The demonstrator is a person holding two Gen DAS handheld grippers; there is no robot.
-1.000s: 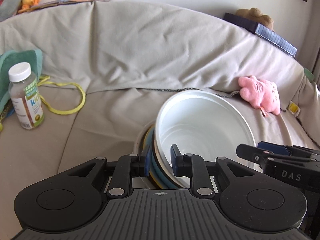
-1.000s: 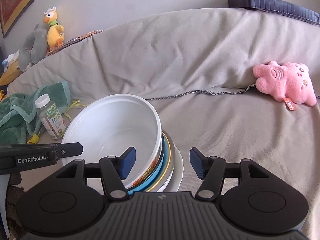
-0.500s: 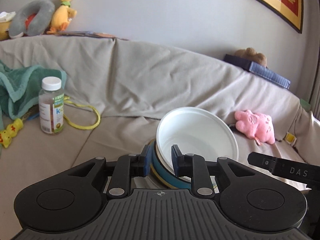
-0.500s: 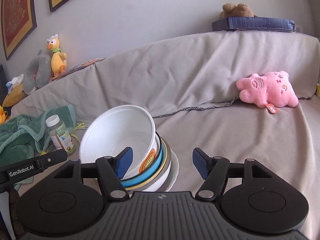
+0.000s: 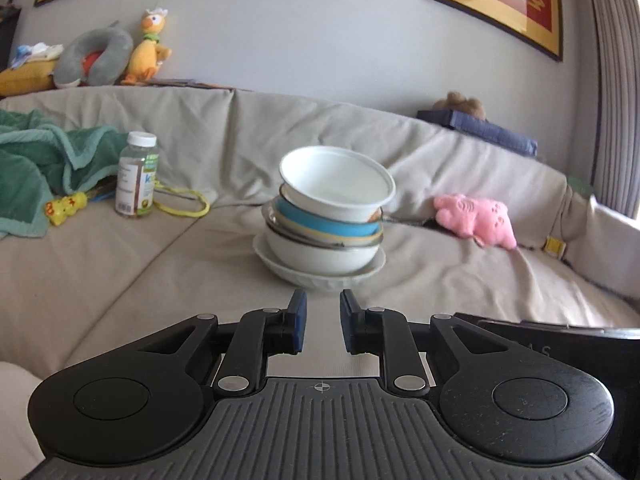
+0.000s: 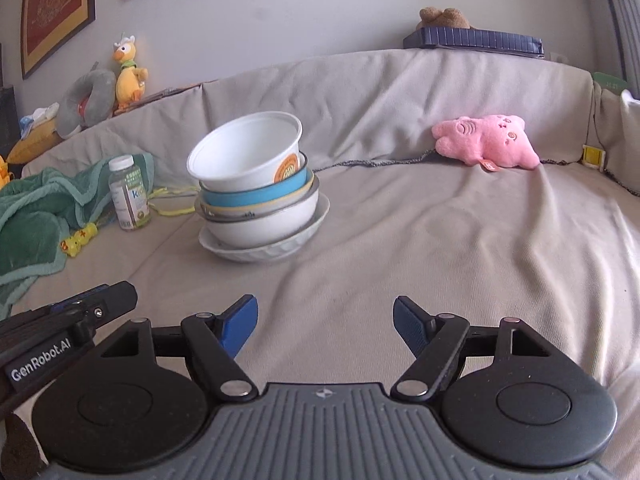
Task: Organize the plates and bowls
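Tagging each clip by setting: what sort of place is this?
Most likely a home living room: a cloth-covered sofa, framed pictures on the wall, and soft toys such as the pink plush.

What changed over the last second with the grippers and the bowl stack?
The left gripper let go of the bowl stack and backed away; its jaws now stand narrowly apart, holding nothing. The right gripper also pulled back, still wide open. The stack stays on the sofa, white top bowl tilted; bottle and pink plush unmoved.
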